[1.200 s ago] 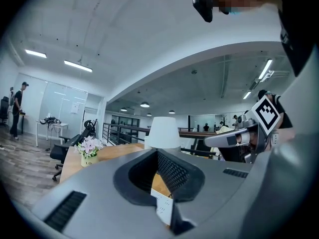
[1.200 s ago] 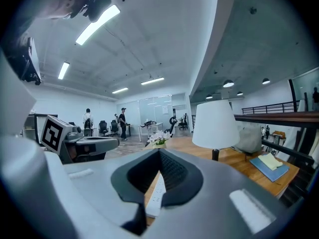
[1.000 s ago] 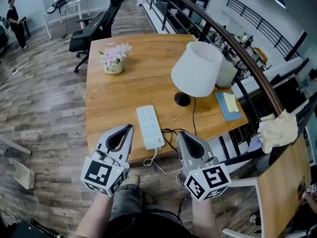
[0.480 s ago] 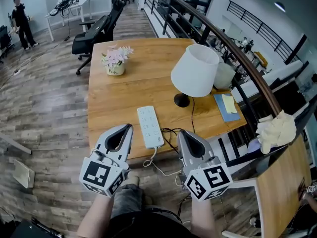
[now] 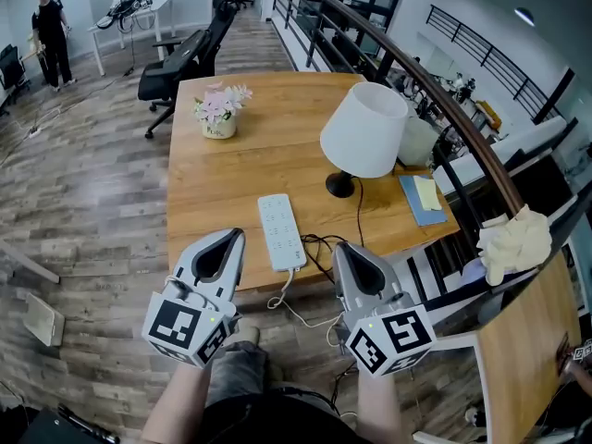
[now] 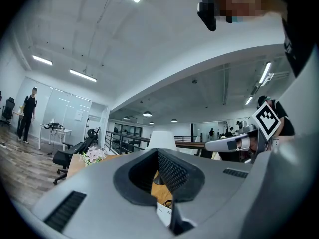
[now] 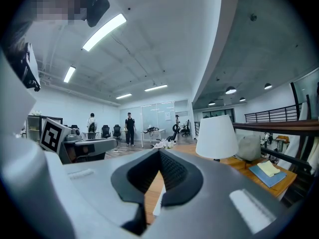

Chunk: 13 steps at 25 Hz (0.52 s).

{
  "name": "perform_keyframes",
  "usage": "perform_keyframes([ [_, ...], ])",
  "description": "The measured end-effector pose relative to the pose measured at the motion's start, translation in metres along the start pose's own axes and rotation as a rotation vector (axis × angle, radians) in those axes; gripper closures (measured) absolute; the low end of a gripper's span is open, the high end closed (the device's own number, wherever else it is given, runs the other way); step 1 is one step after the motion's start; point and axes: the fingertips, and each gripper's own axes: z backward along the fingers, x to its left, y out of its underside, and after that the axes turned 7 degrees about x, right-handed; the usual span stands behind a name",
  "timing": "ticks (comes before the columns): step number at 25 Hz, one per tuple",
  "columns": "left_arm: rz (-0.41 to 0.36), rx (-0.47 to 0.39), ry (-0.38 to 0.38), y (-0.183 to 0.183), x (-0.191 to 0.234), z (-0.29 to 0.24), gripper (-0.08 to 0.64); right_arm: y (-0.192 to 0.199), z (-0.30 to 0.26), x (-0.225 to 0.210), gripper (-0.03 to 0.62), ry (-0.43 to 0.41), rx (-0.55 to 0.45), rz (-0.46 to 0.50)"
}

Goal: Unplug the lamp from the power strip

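A lamp [image 5: 363, 129] with a white shade stands on the wooden table [image 5: 240, 169]. Its black cord [image 5: 360, 215] runs from the base to a loop by the near end of a white power strip [image 5: 280, 231]. The plug itself is too small to make out. My left gripper [image 5: 233, 236] is shut and empty, hovering at the table's front edge left of the strip. My right gripper [image 5: 344, 248] is shut and empty too, just right of the cord loop. The right gripper view shows the lamp [image 7: 216, 137] ahead and to the right of the shut right gripper [image 7: 159, 151].
A pot of pink flowers [image 5: 217, 109] sits at the table's far left. A blue notebook with yellow notes [image 5: 424, 197] lies right of the lamp. A white cable [image 5: 294, 309] hangs off the front edge. A railing [image 5: 435, 81] runs along the right, and office chairs [image 5: 180, 58] stand behind.
Both grippers hold their place, shut. The head view has shifted slightly, and a person in the far background has moved.
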Motion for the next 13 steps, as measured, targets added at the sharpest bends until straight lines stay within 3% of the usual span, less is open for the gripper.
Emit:
perform_keyframes([
  [13, 0.005, -0.027, -0.004, -0.006, -0.016, 0.022, 0.563, -0.001, 0.026, 0.008, 0.584, -0.001, -0.016, 0.01],
])
